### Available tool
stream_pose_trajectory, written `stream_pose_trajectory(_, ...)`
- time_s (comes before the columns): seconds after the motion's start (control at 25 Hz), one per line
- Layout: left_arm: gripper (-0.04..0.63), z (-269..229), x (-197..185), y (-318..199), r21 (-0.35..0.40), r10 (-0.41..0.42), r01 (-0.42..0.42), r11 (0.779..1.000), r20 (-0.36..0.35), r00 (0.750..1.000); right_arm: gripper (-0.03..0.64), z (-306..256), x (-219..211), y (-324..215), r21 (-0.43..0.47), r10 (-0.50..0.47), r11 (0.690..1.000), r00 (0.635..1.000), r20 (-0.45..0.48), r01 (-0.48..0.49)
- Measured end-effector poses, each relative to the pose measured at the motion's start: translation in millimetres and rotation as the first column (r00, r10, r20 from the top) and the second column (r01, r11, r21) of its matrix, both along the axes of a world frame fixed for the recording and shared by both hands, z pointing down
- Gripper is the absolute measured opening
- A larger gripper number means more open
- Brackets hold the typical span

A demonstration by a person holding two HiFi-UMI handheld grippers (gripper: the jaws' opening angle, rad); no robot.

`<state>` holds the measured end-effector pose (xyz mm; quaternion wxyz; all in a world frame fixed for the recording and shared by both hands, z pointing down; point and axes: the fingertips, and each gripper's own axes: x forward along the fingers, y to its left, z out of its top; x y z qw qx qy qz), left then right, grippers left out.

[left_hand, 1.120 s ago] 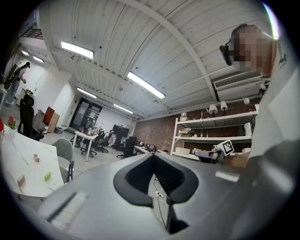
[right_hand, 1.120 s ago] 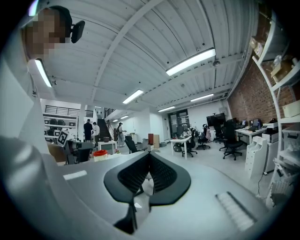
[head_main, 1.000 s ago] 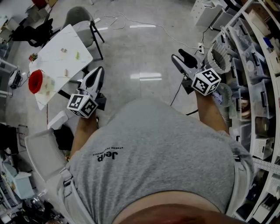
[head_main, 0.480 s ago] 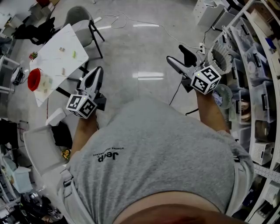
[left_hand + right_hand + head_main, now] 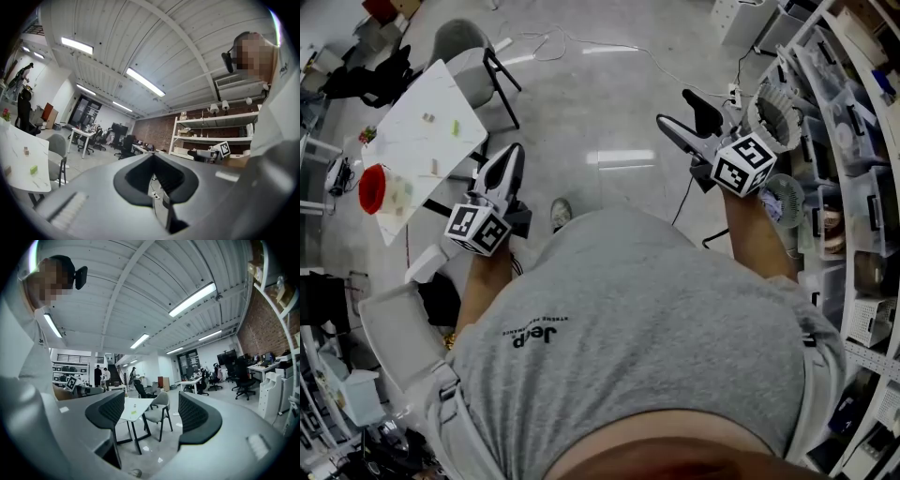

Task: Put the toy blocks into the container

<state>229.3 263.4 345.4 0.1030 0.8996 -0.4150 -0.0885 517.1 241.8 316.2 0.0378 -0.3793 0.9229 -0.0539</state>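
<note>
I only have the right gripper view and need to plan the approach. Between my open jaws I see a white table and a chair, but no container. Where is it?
Observer: In the head view, a red container stands at the left end of the white table.
Operator: And the blocks?
Observer: Several small toy blocks lie spread on the tabletop, apart from the container.
Operator: What about the other gripper?
Observer: The left gripper has its jaws together, with nothing between them.
</note>
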Motion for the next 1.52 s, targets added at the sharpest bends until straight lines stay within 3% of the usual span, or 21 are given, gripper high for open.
stream_pose_trajectory(0.28,0.048,10,-36,-97,0.022,0.090,-0.089,0.996,-0.044,0.995,0.337,1,-36,-68,0.019,0.084,0.996,0.996,-0.041,-0.084)
stream_pose_trajectory(0.56,0.048,-9,-86,-226,0.030,0.194,-0.193,0.981,-0.039,0.980,0.337,-28,-96,-173,0.050,0.180,0.983,0.982,-0.048,-0.178)
stream_pose_trajectory(0.8,0.048,-20,-143,-322,0.036,0.213,-0.211,0.977,-0.044,0.976,0.336,-36,-144,-258,0.046,0.222,0.975,0.973,-0.059,-0.219)
stream_pose_trajectory(0.96,0.048,-17,-161,-368,0.024,0.223,-0.222,0.975,-0.050,0.974,0.336,-31,-159,-301,0.024,0.237,0.971,0.969,-0.063,-0.236)
stream_pose_trajectory(1.24,0.048,-13,-154,-426,-0.016,0.215,-0.216,0.976,-0.060,0.975,0.336,-18,-150,-362,-0.035,0.227,0.973,0.972,-0.062,-0.229)
stream_pose_trajectory(1.52,0.048,3,-94,-488,-0.049,0.154,-0.155,0.987,-0.034,0.988,0.336,10,-87,-430,-0.068,0.169,0.983,0.985,-0.028,-0.171)
